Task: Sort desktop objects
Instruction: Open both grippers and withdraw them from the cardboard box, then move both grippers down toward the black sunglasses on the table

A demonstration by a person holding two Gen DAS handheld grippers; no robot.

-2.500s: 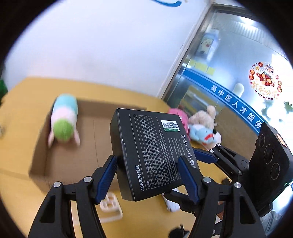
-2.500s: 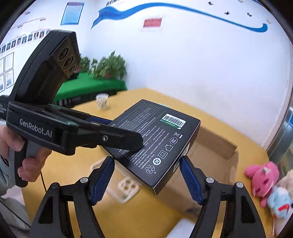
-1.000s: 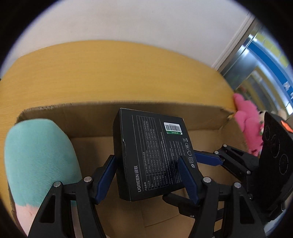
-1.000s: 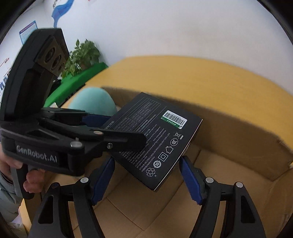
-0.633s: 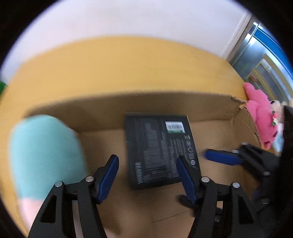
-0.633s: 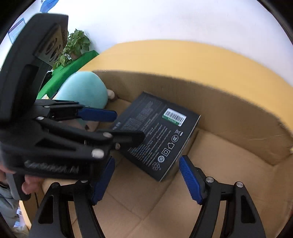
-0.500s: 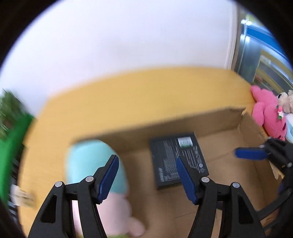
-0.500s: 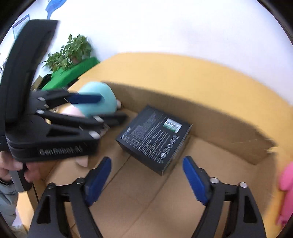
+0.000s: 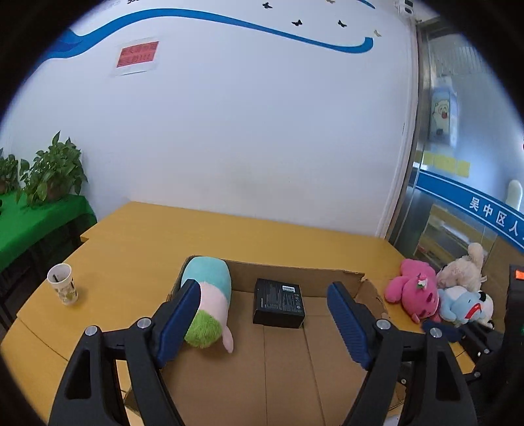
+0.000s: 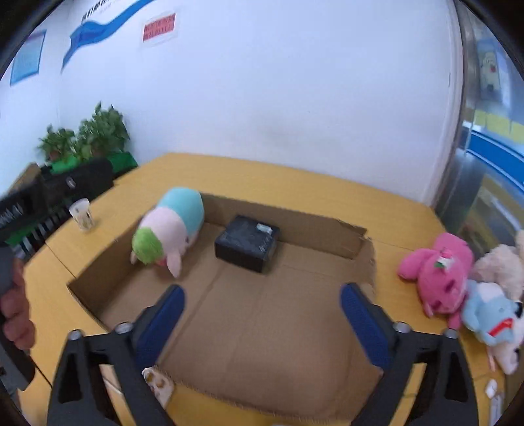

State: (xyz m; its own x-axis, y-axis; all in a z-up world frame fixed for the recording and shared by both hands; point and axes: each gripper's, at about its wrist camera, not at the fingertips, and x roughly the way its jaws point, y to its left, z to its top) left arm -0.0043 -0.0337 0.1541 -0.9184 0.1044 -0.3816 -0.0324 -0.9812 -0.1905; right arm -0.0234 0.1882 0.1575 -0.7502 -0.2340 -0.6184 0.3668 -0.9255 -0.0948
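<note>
we've got a white wall [image 9: 262, 131] with a blue wave stripe [image 9: 229, 23], potted plants [image 9: 52, 177] on a green-covered stand [image 9: 32, 222], glass door [image 9: 458, 164] right.

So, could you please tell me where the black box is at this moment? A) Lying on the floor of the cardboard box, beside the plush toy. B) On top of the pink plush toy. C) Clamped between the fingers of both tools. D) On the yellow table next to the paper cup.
A: the black box lies flat on the floor of the cardboard box, apart from the pastel plush toy beside it.
</note>
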